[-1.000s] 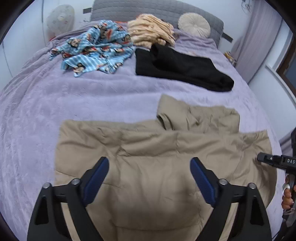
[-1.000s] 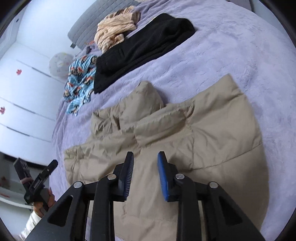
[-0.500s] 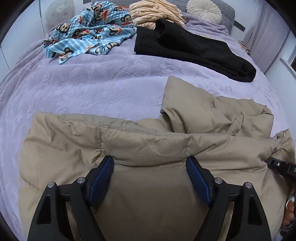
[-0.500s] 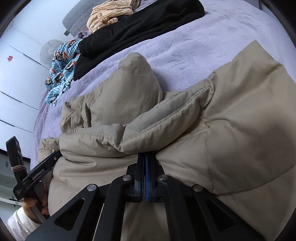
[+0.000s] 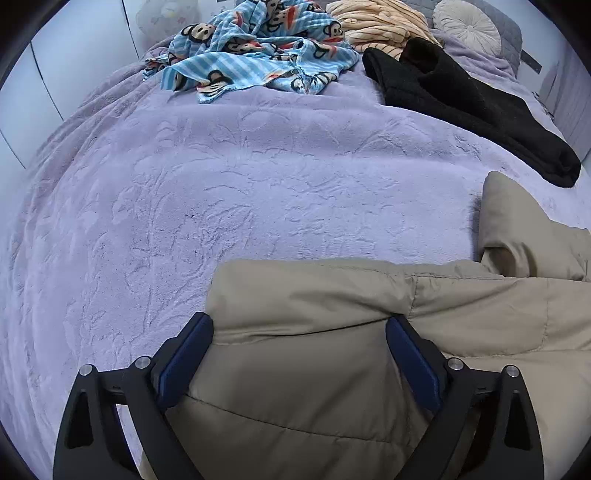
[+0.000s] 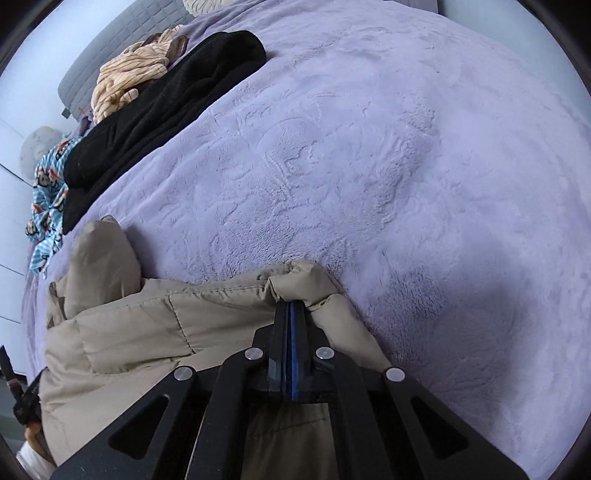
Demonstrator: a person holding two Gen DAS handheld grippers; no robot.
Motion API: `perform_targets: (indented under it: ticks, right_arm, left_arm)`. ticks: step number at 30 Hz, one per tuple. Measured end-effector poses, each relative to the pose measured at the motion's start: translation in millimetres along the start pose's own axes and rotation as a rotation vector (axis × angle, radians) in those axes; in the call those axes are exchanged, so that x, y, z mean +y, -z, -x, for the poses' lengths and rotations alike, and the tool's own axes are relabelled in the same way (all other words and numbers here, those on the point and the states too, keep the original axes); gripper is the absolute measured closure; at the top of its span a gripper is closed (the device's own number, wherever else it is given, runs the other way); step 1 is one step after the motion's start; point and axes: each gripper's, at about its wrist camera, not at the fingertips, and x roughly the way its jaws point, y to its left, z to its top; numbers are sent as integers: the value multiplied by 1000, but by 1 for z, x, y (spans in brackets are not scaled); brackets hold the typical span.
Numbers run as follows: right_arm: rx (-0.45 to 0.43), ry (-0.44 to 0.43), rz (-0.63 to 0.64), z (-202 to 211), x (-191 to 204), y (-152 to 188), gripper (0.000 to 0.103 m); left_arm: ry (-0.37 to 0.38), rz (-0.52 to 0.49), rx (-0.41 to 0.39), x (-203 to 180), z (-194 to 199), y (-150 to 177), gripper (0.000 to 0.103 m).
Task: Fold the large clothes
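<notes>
A large beige padded jacket (image 5: 369,332) lies on the purple bed. In the left wrist view my left gripper (image 5: 299,332) is open, its blue pads either side of a raised fold at the jacket's near left corner. In the right wrist view the jacket (image 6: 147,332) bunches at lower left, its hood (image 6: 103,266) sticking up. My right gripper (image 6: 291,306) is shut on the jacket's edge, with fabric puckered around the closed fingertips.
The purple fleece bedspread (image 5: 221,166) stretches beyond the jacket. At the far end lie a blue monkey-print garment (image 5: 258,48), a striped peach garment (image 5: 376,26), a black garment (image 5: 480,107) and a round cushion (image 5: 465,26). The other hand-held gripper shows at the lower left (image 6: 22,398).
My right gripper closed on the jacket's edge and pulled it across the bed. My left gripper moved leftward to the jacket's left corner, staying open.
</notes>
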Motion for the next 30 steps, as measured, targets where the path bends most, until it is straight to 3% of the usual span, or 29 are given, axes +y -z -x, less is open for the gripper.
perform_targets:
  ticks: [3, 7, 11, 13, 15, 17, 20, 25, 30]
  right_arm:
    - [3, 32, 31, -3, 10, -2, 103]
    - [10, 51, 20, 15, 18, 0, 99]
    - [0, 13, -6, 48, 24, 9, 98]
    - [-9, -19, -19, 65, 25, 19, 92]
    - [-17, -42, -33, 80, 27, 32, 66]
    - [-31, -46, -40, 95, 29, 48, 56]
    - [-11, -78, -43, 110, 34, 72, 56]
    - [42, -123, -47, 124, 40, 112, 55]
    - [72, -171, -74, 135, 43, 144, 44]
  left_arm:
    - [15, 30, 30, 6, 2, -2, 1]
    - [-24, 13, 27, 9, 30, 2, 1]
    - [-11, 1, 14, 17, 64, 13, 1]
    - [-2, 12, 16, 22, 80, 21, 1]
    - [6, 31, 25, 25, 94, 32, 1]
    - [2, 31, 35, 26, 104, 43, 1]
    - [-21, -4, 43, 20, 118, 61, 1]
    - [24, -5, 71, 14, 133, 90, 1]
    - [32, -5, 104, 6, 140, 113, 1]
